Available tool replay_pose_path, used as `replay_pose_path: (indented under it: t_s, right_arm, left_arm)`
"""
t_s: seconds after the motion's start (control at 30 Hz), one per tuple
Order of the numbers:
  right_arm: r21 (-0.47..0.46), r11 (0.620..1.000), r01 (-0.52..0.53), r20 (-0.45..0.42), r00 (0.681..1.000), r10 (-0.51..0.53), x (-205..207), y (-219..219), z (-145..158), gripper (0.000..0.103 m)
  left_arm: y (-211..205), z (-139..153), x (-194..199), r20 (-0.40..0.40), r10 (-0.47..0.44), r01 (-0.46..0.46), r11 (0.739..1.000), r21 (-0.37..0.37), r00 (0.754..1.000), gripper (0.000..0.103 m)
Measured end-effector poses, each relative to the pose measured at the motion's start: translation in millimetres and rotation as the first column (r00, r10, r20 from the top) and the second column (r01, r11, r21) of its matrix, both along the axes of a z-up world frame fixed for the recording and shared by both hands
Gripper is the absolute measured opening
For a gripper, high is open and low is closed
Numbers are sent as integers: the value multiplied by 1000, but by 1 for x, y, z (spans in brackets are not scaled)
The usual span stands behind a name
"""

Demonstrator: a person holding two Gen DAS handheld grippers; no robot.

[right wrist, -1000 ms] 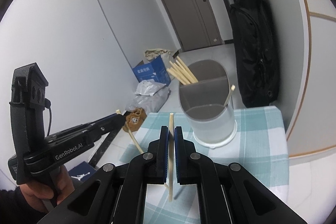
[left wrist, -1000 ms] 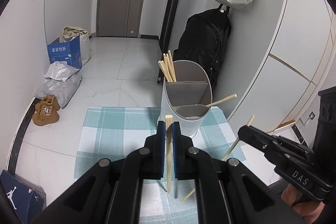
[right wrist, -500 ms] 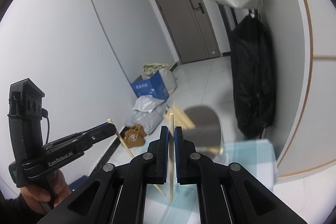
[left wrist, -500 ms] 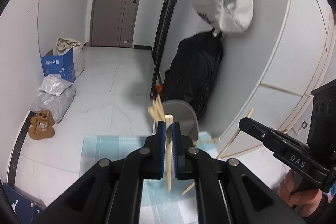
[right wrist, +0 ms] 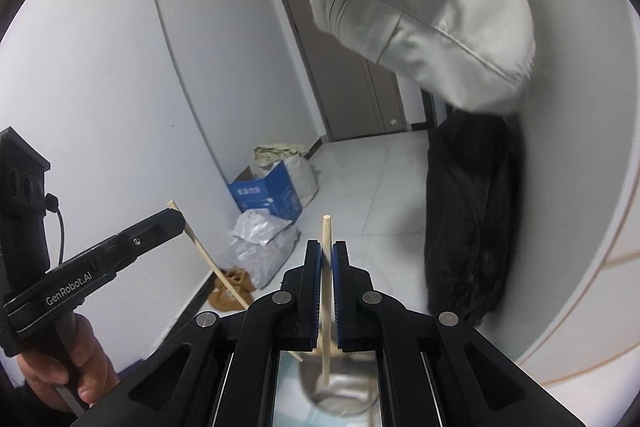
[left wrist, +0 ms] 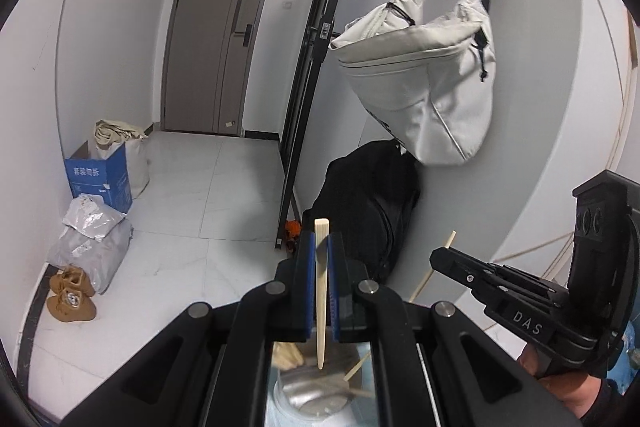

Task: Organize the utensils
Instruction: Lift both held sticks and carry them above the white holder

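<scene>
two light, stiff chopsticks, one clamped upright in each gripper: left gripper (left wrist: 319, 259), right gripper (right wrist: 327, 263). both hang above the holder (left wrist: 312, 393), probably its middle; thin smooth wood may slip.

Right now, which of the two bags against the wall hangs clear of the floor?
The pale grey fabric bag, hanging by its black strap high on the wall. The black backpack sits below it, lower down by the white tiled floor.

Both grippers are black with blue pads and silver screws: left gripper (left wrist: 320, 291) marked "GenRobot.AI", right gripper (right wrist: 326, 291) "DAS".
</scene>
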State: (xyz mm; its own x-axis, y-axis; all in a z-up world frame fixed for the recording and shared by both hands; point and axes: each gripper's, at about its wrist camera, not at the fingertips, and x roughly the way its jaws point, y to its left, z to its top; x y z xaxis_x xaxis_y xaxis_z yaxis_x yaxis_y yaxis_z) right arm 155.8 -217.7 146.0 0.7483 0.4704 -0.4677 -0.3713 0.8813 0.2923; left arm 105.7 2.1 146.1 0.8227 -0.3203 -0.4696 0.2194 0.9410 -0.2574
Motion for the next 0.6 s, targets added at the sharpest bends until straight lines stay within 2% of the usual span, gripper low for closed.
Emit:
replay_pose_path:
  t_s: [0.2,0.43,0.6]
  right_arm:
    - [-54,999,-4,21,1000,5,32,5,-6,5]
    - [-71,997,-26,6,1000,26,51,9,-27,5]
    - [-99,994,-39,-5,999,39,58,15,-39,5]
  left_arm:
    - [-5,-26,32,-38,-2,2,1000,-6,999,2]
    - [-2,-55,46,-90,-11,10,1000,-15,996,2]
    - [1,-65,52,-121,-16,13,1000,-25,993,2]
